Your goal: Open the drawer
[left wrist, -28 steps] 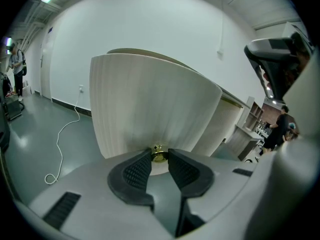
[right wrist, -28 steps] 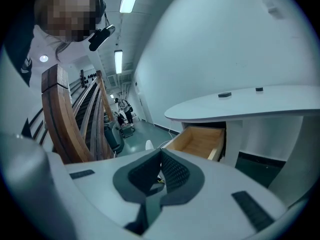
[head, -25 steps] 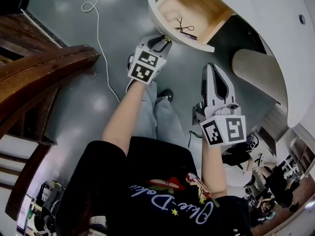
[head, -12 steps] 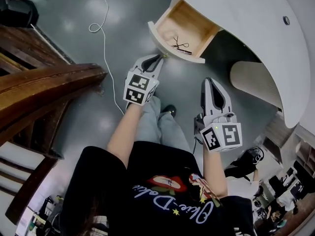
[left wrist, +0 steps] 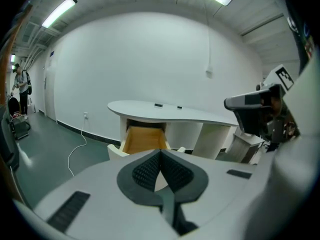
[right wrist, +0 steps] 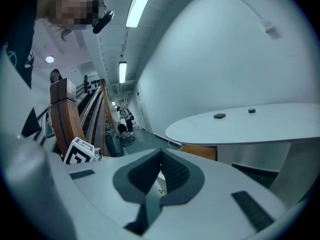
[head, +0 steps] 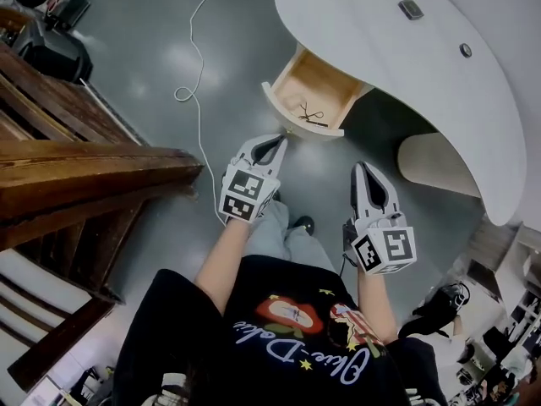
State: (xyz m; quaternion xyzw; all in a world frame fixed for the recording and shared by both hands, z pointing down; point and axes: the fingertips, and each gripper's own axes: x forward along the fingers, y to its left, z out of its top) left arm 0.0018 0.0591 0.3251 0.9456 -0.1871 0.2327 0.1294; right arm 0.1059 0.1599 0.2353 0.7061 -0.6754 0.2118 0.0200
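The left gripper (head: 277, 141) was clenched. Its jaws had just been closing and the 2 ribbed pads met at the tips with nothing between them. The right gripper (head: 364, 167) was likewise pinched together on nothing, as its own view showed. From the left gripper, the drawer (head: 324, 86) lay straight ahead and lower down. Its pale front panel faced the jaws but stood clear of them, so no part of the gripper touched the panel or its edge. The left gripper sat just before that front panel and roughly on the drawer's long axis, which ran from the panel back under the desk (head: 397, 66). The right gripper hung off to the right of the drawer and farther from it, level with the dark gap beside the drawer instead of with the panel. By that layout the left hand was the nearer one and the better lined up for any further pull or push. Such a move would have to follow the long axis toward or away from the person. The drawer itself stood drawn well out from under the desk top, with its wooden floor exposed and a small dark wiry item (head: 311, 115) lying near the front. Judging by that, the opening looked essentially done. Left of the drawer a white cable (head: 199, 66) trailed across the grey floor, and farther left again rose a dark wooden railing (head: 84, 172).
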